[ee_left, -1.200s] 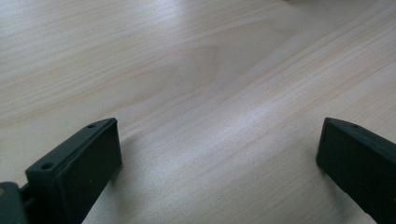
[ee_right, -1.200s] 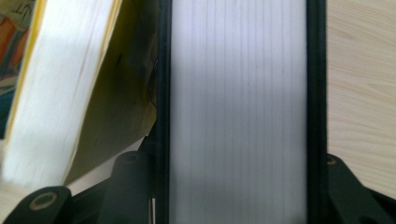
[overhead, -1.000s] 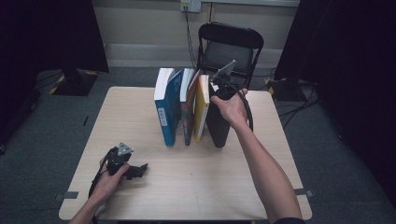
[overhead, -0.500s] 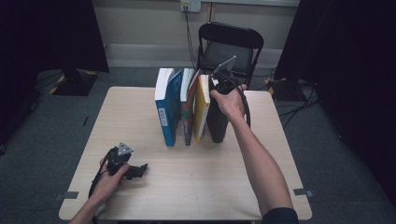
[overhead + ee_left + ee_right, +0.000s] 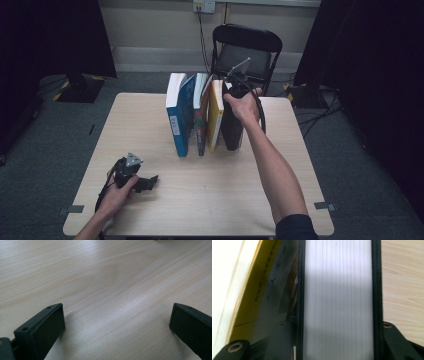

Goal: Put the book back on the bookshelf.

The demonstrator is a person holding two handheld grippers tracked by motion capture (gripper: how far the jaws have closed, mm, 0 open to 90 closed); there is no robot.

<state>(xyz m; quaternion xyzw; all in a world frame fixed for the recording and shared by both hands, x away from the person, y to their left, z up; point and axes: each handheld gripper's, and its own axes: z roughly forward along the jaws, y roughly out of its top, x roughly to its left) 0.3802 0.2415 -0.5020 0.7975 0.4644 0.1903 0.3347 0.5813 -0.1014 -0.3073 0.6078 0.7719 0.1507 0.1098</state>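
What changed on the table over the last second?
The right gripper, clamped on the black book, has slid it a little leftward against the yellow book, closing the gap. Nothing was newly grasped or released. The left gripper stayed open, resting on the table; the blue book didn't move.

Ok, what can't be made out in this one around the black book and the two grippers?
- Black book: high view, hand hides its top; right gripper view, bottom cut off by the edge.
- Yellow book: spine lettering blurred, right gripper view.
- Right gripper: jaws hidden by the hand, high view.
- Left gripper: too small, high view.
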